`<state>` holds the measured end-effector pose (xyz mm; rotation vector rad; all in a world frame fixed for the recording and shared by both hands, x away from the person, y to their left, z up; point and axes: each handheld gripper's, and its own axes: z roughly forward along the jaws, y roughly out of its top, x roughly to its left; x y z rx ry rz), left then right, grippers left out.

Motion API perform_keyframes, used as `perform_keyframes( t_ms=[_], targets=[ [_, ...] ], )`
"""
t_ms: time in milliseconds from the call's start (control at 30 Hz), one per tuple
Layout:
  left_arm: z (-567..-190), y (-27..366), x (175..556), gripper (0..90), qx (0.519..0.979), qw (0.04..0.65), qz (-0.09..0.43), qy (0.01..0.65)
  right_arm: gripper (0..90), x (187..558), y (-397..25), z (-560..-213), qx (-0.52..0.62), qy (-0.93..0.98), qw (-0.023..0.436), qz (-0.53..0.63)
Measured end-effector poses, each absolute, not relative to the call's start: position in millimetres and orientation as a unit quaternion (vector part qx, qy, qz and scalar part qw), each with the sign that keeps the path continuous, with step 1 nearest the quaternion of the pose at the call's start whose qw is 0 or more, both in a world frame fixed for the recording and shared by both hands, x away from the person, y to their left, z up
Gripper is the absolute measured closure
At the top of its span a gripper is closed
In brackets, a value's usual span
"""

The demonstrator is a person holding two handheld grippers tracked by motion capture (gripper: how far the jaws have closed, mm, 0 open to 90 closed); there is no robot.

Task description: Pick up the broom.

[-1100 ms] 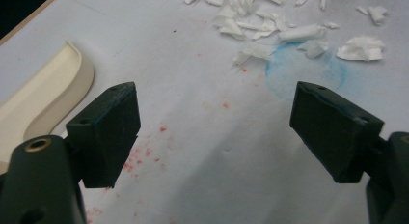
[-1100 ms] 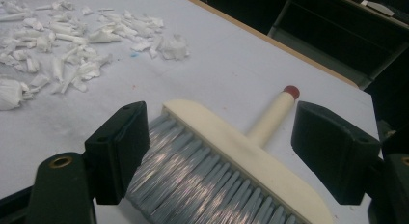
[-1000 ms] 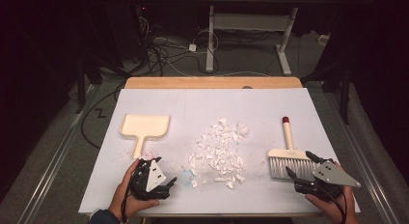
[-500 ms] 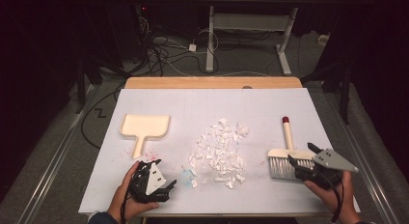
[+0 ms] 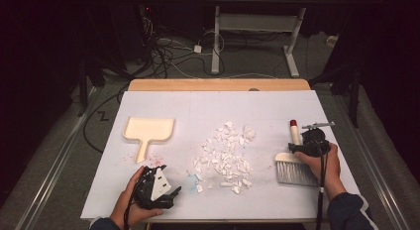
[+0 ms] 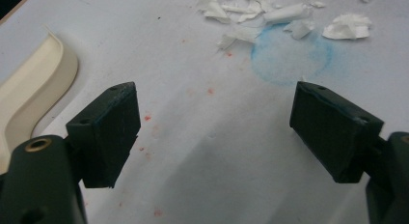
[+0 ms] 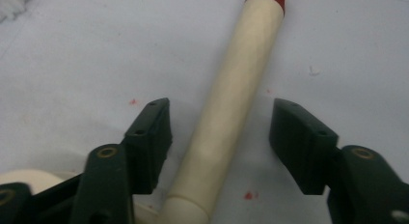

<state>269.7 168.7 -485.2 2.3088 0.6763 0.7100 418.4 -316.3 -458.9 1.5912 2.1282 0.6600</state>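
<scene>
The right gripper [image 7: 219, 137] straddles the brush handle [image 7: 236, 93], jaws released, not clamping. The left gripper [image 6: 217, 132] gapes empty near the dustpan [image 5: 148, 130].

No text, label, brand, number or sign can be read anywhere.

from above we look forward and down on the whole bench [image 5: 208, 106]. our two hand-held gripper views sit close over it; the brush [image 7: 236, 89] handle appears in two views.
</scene>
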Motion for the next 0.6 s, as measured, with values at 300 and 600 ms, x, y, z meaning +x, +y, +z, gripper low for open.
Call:
perform_keyframes(
  t_ms=[300, 600],
  targets=[
    [-485.0, 166.9, 269.5, 17.2, 0.877, 0.310, 0.267, 0.253, 65.3, 421.0, -309.6, -459.6, 0.561, 0.763, 0.210, 0.241],
    [-485.9, 165.7, 269.7, 17.4, 0.880, 0.306, 0.263, 0.250, 71.2, 419.5, -311.9, -461.1, 0.547, 0.768, 0.209, 0.260]
  ],
)
